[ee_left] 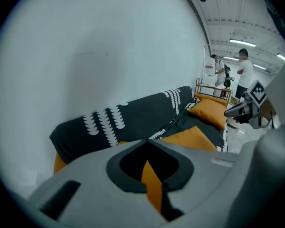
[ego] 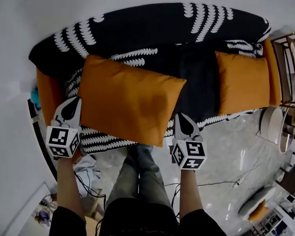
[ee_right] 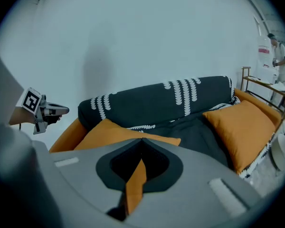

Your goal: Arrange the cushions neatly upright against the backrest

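I am pinching the big orange cushion [ego: 130,104] at centre-left by its near corners, left gripper [ego: 75,101] and right gripper [ego: 180,117] both clamped on fabric, so next, I judge, comes tipping it upright against the patterned backrest [ego: 152,26] above

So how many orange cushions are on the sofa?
2. The first cushion is at the sofa's left end, pinched by the left gripper and right gripper. The second cushion lies at the right end. More could hide under the cover.
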### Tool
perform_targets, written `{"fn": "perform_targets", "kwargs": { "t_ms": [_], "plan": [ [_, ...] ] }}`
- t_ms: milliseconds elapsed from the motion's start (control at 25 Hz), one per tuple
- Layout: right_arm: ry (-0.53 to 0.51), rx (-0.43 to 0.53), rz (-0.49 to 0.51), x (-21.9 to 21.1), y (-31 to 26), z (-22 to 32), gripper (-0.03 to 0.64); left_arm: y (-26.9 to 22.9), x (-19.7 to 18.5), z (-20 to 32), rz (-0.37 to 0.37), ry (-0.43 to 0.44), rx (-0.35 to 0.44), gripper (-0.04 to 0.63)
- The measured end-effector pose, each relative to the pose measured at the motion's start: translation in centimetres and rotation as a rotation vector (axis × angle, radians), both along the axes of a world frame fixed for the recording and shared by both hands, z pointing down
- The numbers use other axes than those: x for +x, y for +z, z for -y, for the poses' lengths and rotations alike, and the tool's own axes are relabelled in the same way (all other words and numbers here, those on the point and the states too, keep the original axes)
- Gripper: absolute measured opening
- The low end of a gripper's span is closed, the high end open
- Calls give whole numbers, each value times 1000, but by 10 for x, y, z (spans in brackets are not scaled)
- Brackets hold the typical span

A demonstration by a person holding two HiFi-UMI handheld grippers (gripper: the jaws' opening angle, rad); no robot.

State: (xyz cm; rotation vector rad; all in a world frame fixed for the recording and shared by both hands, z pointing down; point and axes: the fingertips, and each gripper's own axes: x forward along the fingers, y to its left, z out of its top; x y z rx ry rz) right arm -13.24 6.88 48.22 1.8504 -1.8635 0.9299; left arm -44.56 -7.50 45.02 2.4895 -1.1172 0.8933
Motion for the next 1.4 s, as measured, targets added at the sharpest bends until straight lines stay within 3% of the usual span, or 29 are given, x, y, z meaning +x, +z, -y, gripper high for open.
{"fn": "perform_targets", "kwargs": {
  "t_ms": [200, 280, 400, 520, 720, 840, 1120, 1400],
  "plan": [
    [17, -58, 21, 9, 51, -5, 16, 51, -3, 5, 22, 14, -71, 6],
    [33, -85, 48, 14, 70, -7, 63, 72, -5, 8, 38, 11, -104, 8],
    [49, -127, 82, 16, 97, -9, 128, 103, -11, 17, 42, -5, -143, 79],
    [48, -174, 130, 13, 122, -8, 262, 126, -20, 31, 45, -31, -167, 99],
    [43, -215, 154, 9, 154, 1, 341, 172, -21, 46, 132, 35, -203, 205],
    [44, -269, 171, 4, 176, 3, 403, 194, -31, 51, 172, 23, -237, 252],
    [64, -360, 223, 2, 214, 5, 451, 223, -43, 62, 193, 3, -273, 336],
    [45, -372, 302, -1, 228, 11, 457, 242, -35, 62, 156, 15, -329, 309]
  ]
}}
